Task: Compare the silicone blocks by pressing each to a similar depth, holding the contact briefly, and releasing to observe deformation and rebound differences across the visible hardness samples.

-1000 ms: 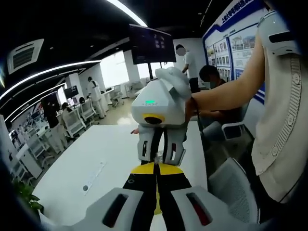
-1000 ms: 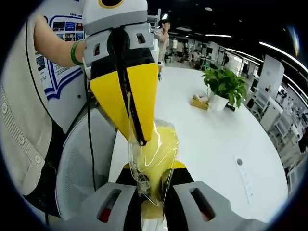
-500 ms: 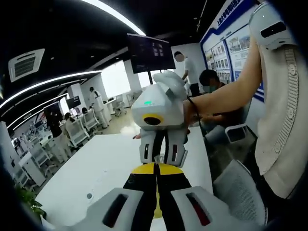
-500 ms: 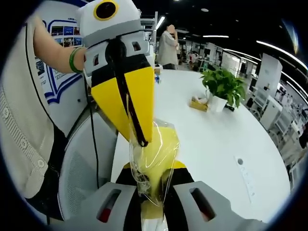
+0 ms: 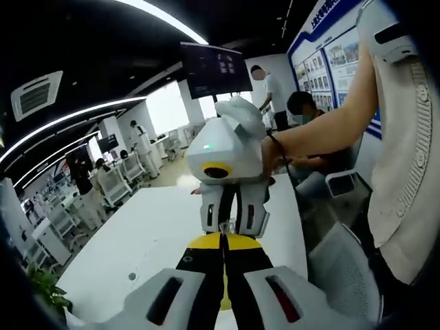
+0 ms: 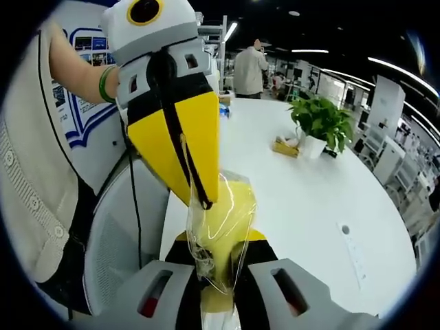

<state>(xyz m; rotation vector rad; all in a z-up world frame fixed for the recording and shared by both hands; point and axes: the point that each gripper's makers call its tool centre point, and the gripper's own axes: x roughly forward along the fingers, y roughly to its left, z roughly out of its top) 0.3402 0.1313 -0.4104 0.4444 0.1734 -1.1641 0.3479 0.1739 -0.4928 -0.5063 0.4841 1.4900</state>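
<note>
- Left gripper view: your left hand-held gripper (image 5: 222, 242) has its jaws pressed together, with a thin edge of clear film just visible at the tips. Right beyond it, nose to nose, sits your right hand-held gripper (image 5: 229, 223), jaws also pressed together. Both hang in the air above the near edge of the white tabletop (image 5: 144, 234); nothing rests on the tabletop near them.
- Right gripper view: here you can see what the other view hides. Both grippers pinch one clear plastic bag (image 6: 218, 234): the left hand-held gripper (image 6: 203, 201) at the upper part, the right hand-held gripper (image 6: 218, 278) at the lower. Whether a silicone block is inside, I cannot tell. A potted plant (image 6: 320, 125) stands well beyond the bag on the tabletop (image 6: 302, 206).
- Progress, as I judge it: no block is laid out and nothing is being pressed, so you look to be at the unpacking step. All of the pressing, holding and releasing appears left to do.
</note>
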